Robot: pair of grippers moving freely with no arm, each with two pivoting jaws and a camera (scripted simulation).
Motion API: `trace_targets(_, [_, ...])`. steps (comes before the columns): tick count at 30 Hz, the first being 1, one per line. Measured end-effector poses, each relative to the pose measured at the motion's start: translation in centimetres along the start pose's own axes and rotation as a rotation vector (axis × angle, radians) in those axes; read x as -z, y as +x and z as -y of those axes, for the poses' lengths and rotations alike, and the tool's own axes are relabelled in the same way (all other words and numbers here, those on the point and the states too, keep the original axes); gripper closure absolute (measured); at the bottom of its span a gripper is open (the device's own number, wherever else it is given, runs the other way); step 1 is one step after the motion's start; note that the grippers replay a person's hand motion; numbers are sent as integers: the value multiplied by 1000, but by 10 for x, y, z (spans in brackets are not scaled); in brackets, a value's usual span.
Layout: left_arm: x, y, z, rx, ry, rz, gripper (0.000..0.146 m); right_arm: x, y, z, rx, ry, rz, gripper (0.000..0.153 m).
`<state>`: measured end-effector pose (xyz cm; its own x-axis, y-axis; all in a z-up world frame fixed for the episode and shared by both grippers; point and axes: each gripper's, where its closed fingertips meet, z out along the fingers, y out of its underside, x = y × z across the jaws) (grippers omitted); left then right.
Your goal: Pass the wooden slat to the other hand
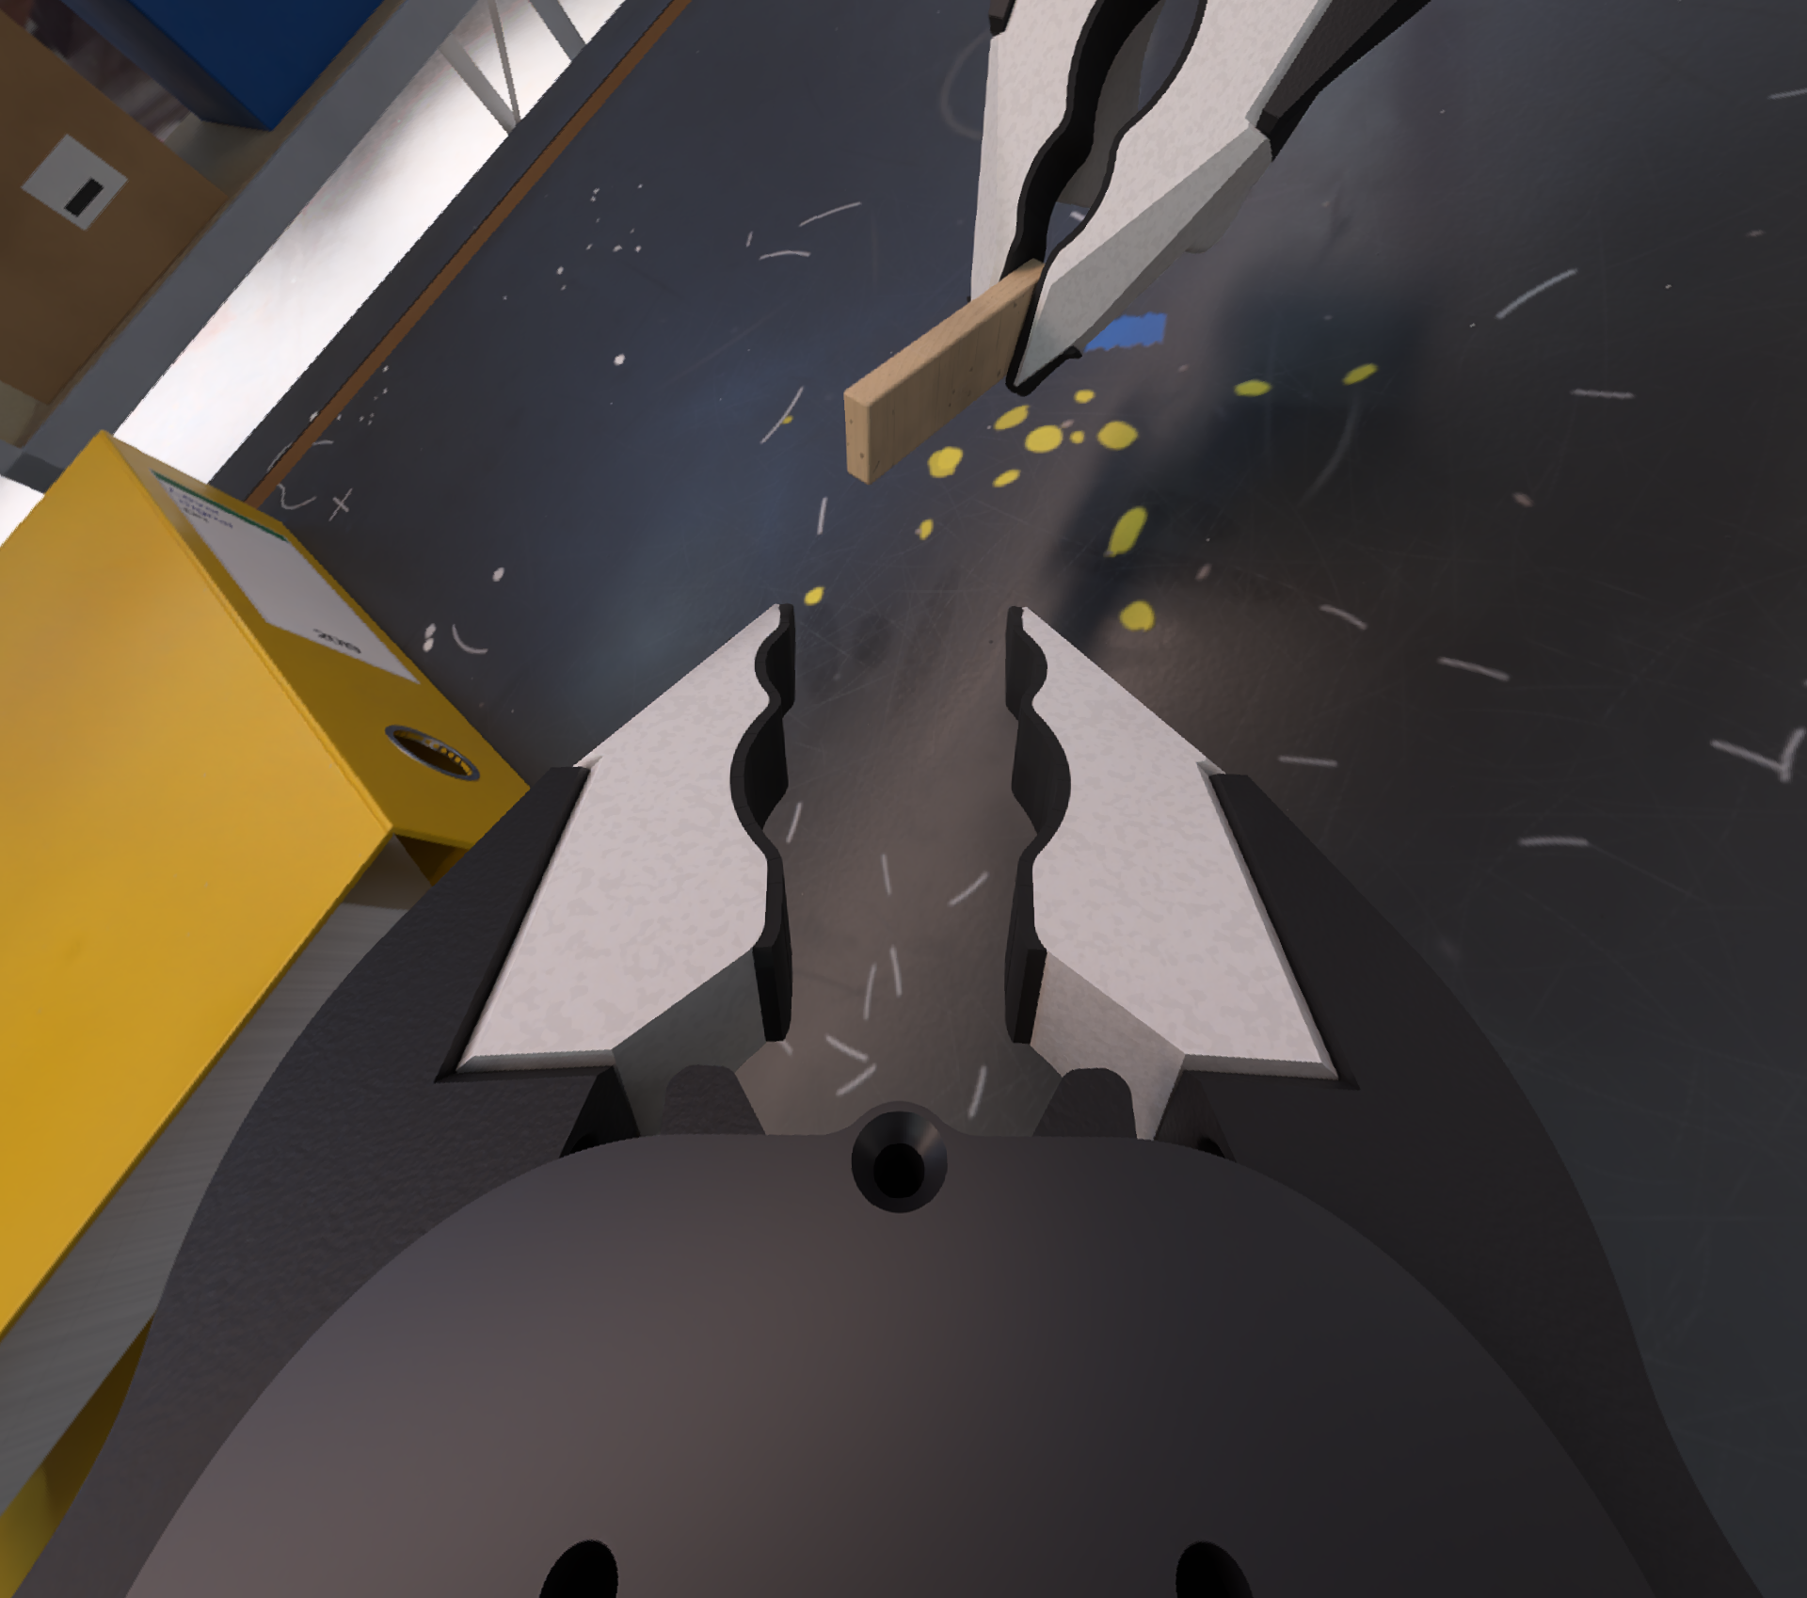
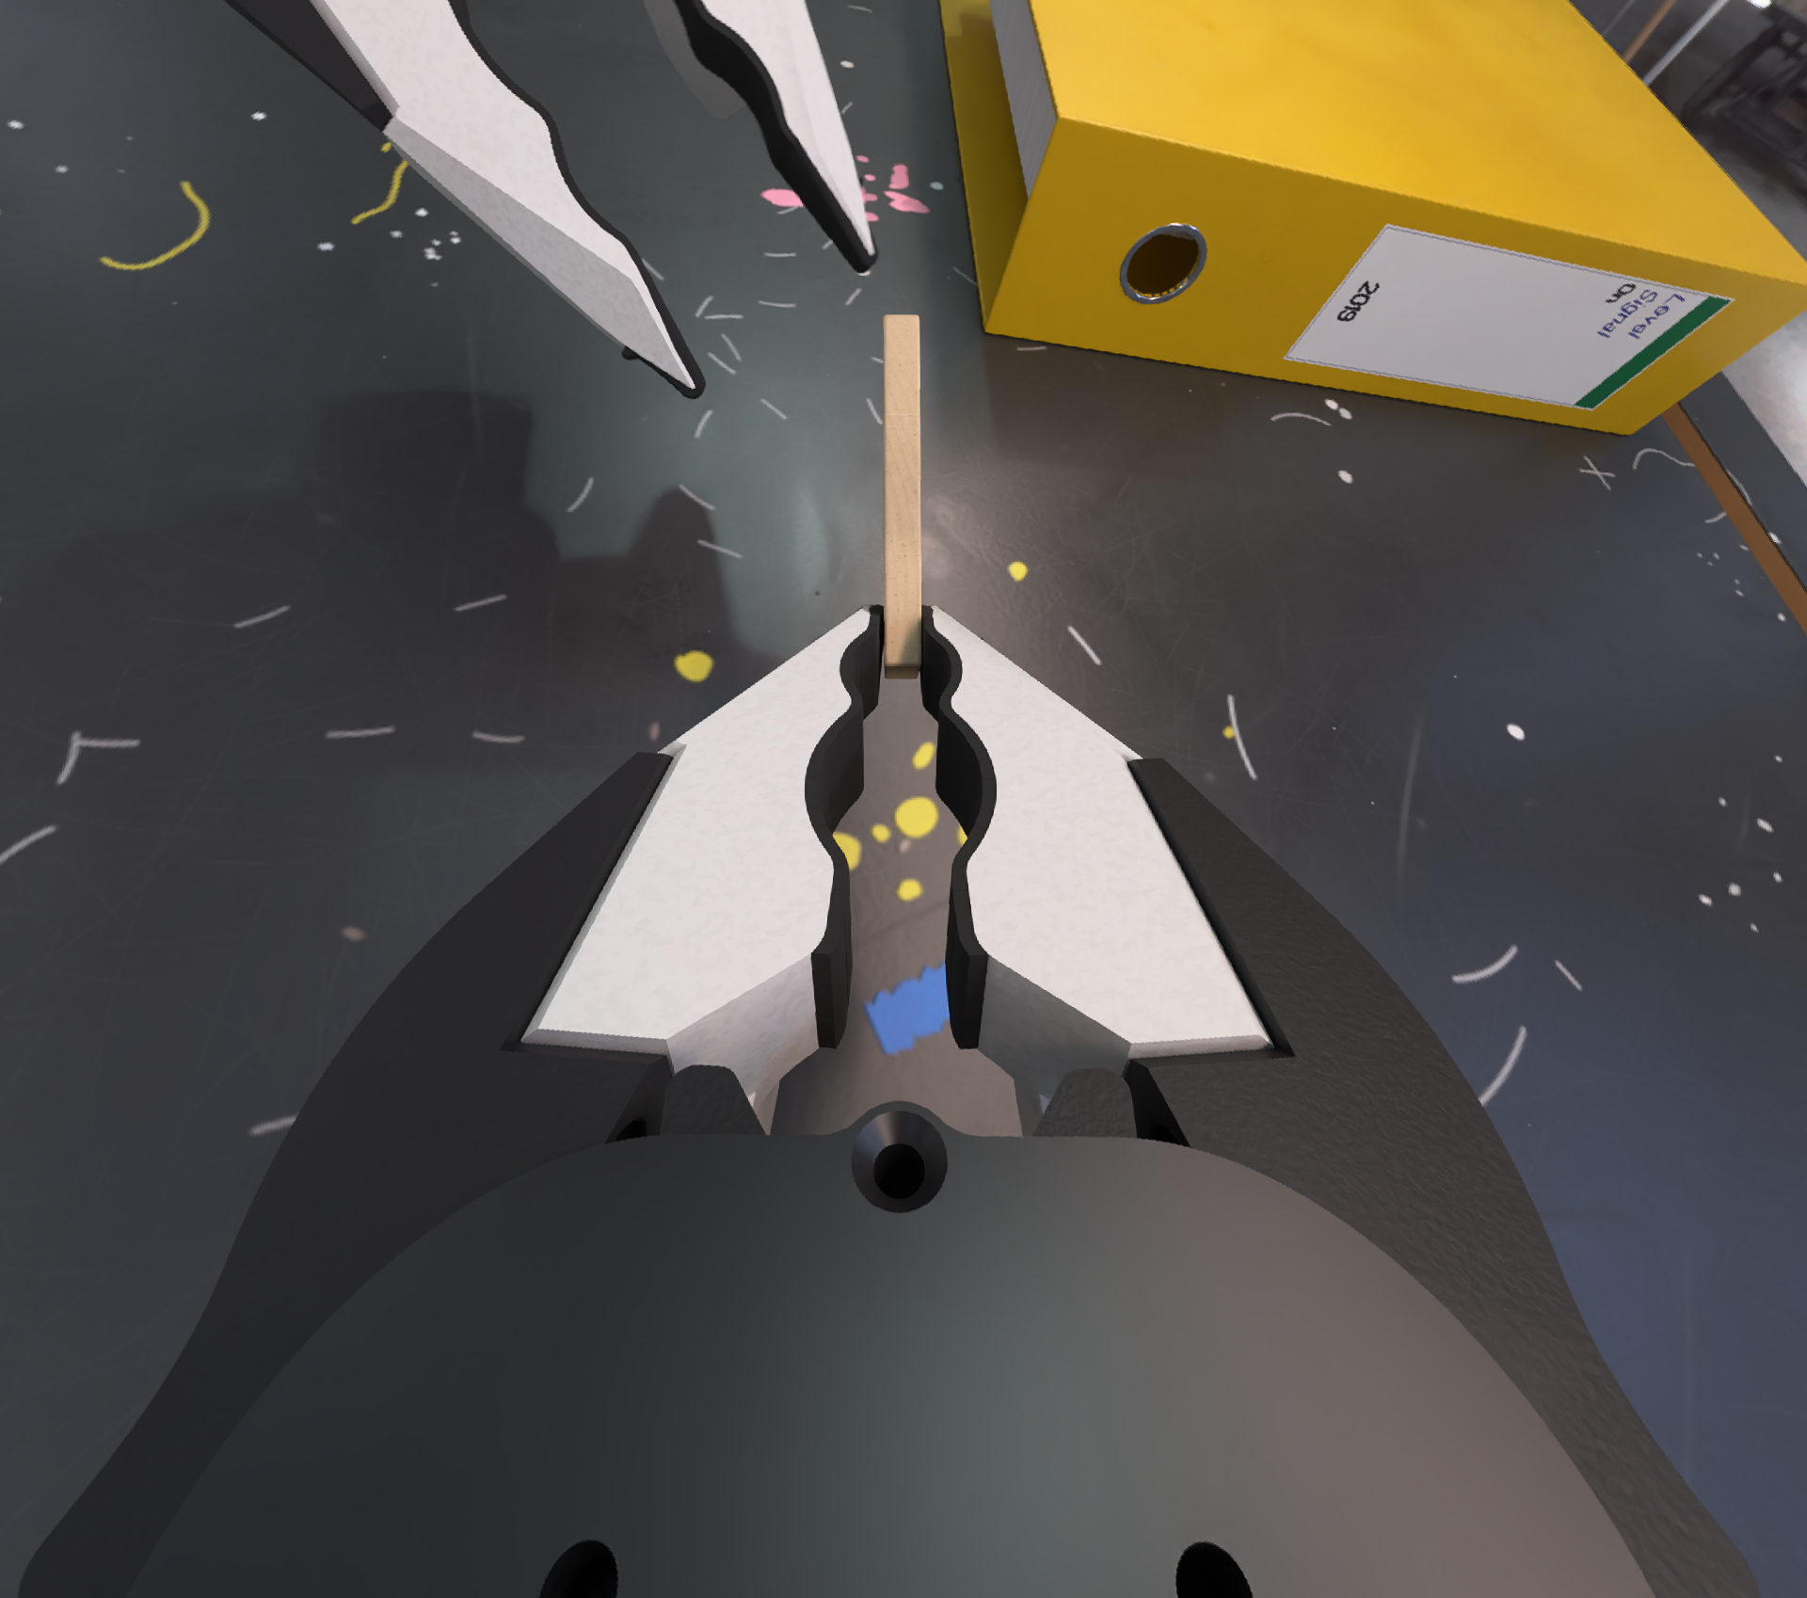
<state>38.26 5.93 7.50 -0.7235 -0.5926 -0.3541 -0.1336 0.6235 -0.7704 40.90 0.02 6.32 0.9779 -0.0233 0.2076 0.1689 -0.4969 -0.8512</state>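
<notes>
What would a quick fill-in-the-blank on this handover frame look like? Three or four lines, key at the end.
1. The wooden slat is clamped at one end by the ____ gripper.
2. The left gripper is ____, with nothing between its fingers.
3. The binder lying on the table is ____ in colour.
4. The slat's free end points toward the ____ gripper.

Missing words: right; open; yellow; left

Wooden slat (image 2: 901,476) juts fwd from right gripper (image 2: 901,622), btwn left gripper (image 2: 777,324) & binder (image 2: 1369,114) on table (image 2: 1271,671).
</notes>
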Motion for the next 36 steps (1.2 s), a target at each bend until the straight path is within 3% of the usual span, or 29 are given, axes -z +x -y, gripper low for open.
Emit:
trace_targets(7, [7, -5, -10, 33, -11, 23, 117, -2, 3, -3, -21, 3, -6, 146])
trace_targets(22, [9, -7, -13, 59, -14, 46, 116, -1, 10, 1, -22, 26, -54, 146])
trace_targets(36, [5, -7, -6, 110, 8, 55, 116, 8, 31, 13, -7, 81, -200, 146])
